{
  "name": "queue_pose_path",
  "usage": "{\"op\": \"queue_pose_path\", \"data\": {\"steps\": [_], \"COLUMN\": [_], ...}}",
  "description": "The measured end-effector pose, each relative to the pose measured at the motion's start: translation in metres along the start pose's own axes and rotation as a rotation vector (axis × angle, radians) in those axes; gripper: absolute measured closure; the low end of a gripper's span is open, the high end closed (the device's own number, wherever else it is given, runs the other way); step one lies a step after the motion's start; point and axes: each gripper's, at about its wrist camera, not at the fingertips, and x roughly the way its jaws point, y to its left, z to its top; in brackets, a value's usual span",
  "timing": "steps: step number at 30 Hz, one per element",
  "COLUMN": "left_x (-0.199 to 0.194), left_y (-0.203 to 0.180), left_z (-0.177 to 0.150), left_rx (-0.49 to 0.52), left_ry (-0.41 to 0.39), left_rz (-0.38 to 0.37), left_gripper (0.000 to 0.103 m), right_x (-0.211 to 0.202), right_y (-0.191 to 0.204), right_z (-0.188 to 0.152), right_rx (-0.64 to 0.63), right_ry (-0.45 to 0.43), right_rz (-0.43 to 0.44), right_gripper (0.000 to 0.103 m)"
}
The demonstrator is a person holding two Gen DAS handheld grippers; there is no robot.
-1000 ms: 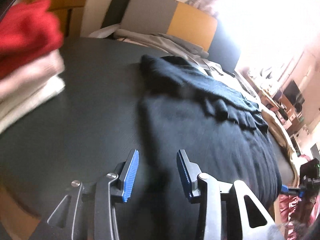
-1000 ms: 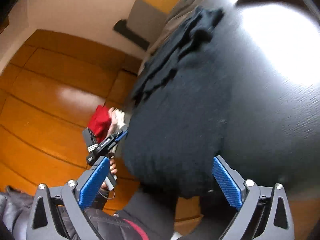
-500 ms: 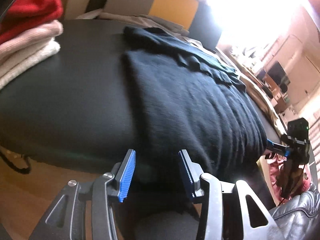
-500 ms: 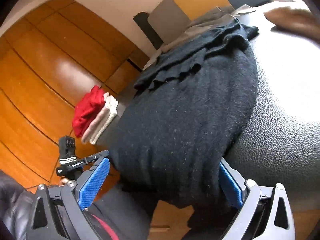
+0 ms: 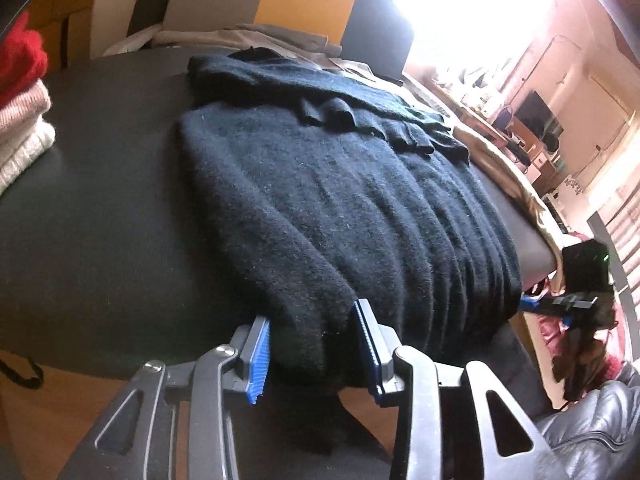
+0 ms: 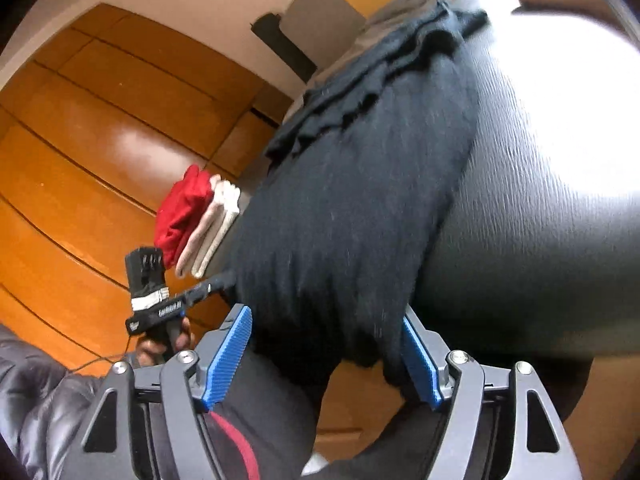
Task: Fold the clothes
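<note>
A black sweater (image 5: 340,200) lies flat on the black table (image 5: 100,208), its hem hanging over the near edge. My left gripper (image 5: 314,344) is at the hem's left corner, jaws closing with the fabric between the blue pads, not visibly clamped. My right gripper (image 6: 324,356) is at the hem's other corner (image 6: 340,300), jaws wider and closing, with cloth hanging between the pads. Each view shows the other gripper: the right gripper (image 5: 560,304) past the sweater's right side, the left gripper (image 6: 160,308) held by a hand.
A folded stack of red, pink and white knitwear (image 5: 20,92) sits at the table's left end. Beige clothes (image 5: 256,38) and a grey-and-orange chair (image 5: 260,4) are behind the table. Brown fabric (image 5: 516,184) drapes the right edge. Wooden floor (image 6: 100,140) lies below.
Both grippers have dropped back from above the sweater to the table's near edge, and the hanging hem now sits between their jaws. The right jaws have narrowed noticeably.
</note>
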Motion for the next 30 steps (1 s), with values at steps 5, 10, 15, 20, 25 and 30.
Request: {"op": "queue_pose_path", "data": {"steps": [5, 10, 15, 20, 25, 30], "left_x": [0.004, 0.001, -0.011, -0.031, -0.045, -0.038], "left_y": [-0.002, 0.009, 0.018, 0.032, 0.042, 0.047], "left_z": [0.001, 0.001, 0.003, 0.020, 0.055, 0.108], "left_rx": [0.015, -0.020, -0.064, -0.138, -0.188, -0.212], "left_ry": [0.017, 0.025, 0.025, -0.036, -0.118, -0.188], "left_rz": [0.025, 0.016, -0.095, -0.287, -0.429, -0.516], "left_gripper": [0.068, 0.092, 0.094, 0.094, 0.094, 0.094], "right_x": [0.030, 0.037, 0.026, 0.013, 0.005, 0.001], "right_y": [-0.016, -0.013, 0.009, 0.024, 0.028, 0.038], "right_z": [-0.009, -0.005, -0.001, 0.021, 0.055, 0.111], "right_rx": [0.067, 0.013, -0.032, 0.004, 0.053, 0.058], "right_ry": [0.097, 0.135, 0.121, 0.025, -0.061, -0.167], "right_rz": [-0.088, -0.203, -0.128, 0.040, 0.168, 0.233], "right_gripper": [0.027, 0.098, 0.095, 0.095, 0.095, 0.095]}}
